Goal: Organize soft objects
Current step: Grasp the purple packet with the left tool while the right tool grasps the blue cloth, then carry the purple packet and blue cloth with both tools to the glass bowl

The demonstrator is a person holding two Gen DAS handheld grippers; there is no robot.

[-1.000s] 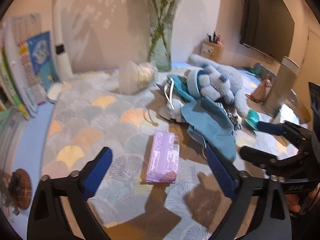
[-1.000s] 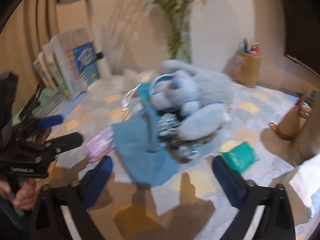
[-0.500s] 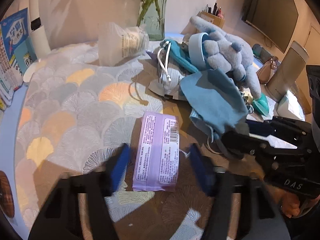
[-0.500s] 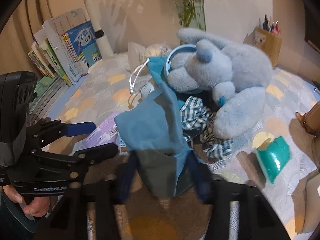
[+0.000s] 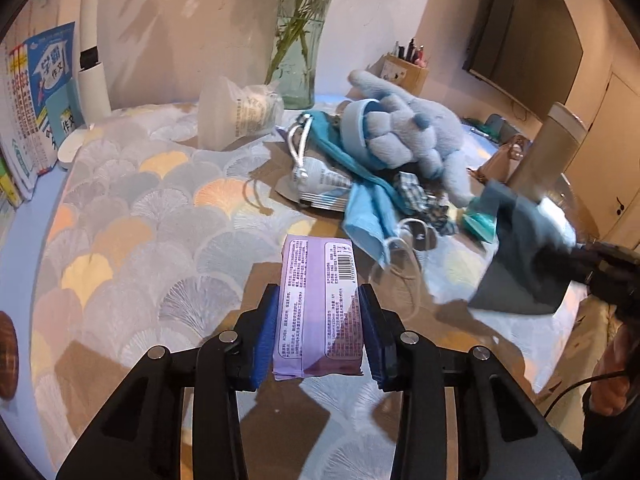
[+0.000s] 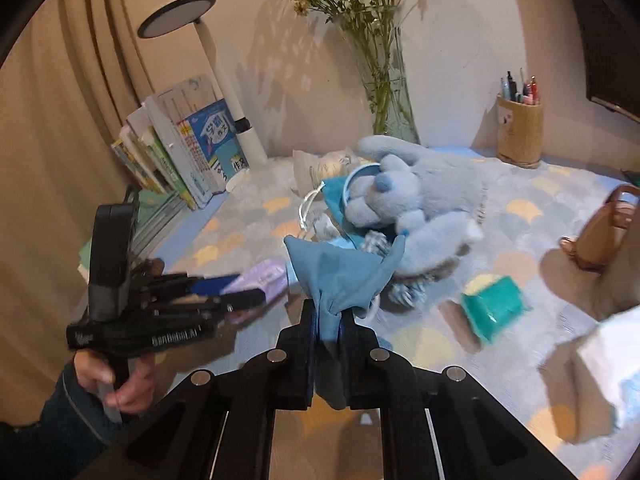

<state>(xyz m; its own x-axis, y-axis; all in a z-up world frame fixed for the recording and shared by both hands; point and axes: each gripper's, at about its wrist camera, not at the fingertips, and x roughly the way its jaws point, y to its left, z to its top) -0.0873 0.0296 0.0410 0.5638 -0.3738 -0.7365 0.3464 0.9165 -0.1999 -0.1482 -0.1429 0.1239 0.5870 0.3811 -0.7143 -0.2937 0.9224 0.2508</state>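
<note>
- Since the earlier frame, both of your grippers have gone from wide open to gripping: the left gripper (image 5: 320, 332) now straddles the purple packet (image 5: 318, 308), and the right gripper (image 6: 328, 344) has picked the blue cloth (image 6: 340, 276) off the pile.
- Left jaws are closing, pads against the packet's long sides; it lies on the near middle of the patterned table cover (image 5: 140, 220).
- Right jaws are clenched on a bunched cloth corner, so the rest hangs free.
- The plush toy (image 6: 416, 200) heads the remaining pile, far centre.
- Open cover lies to the left; books (image 6: 192, 148) and vase (image 5: 296, 64) line the far edge.
</note>
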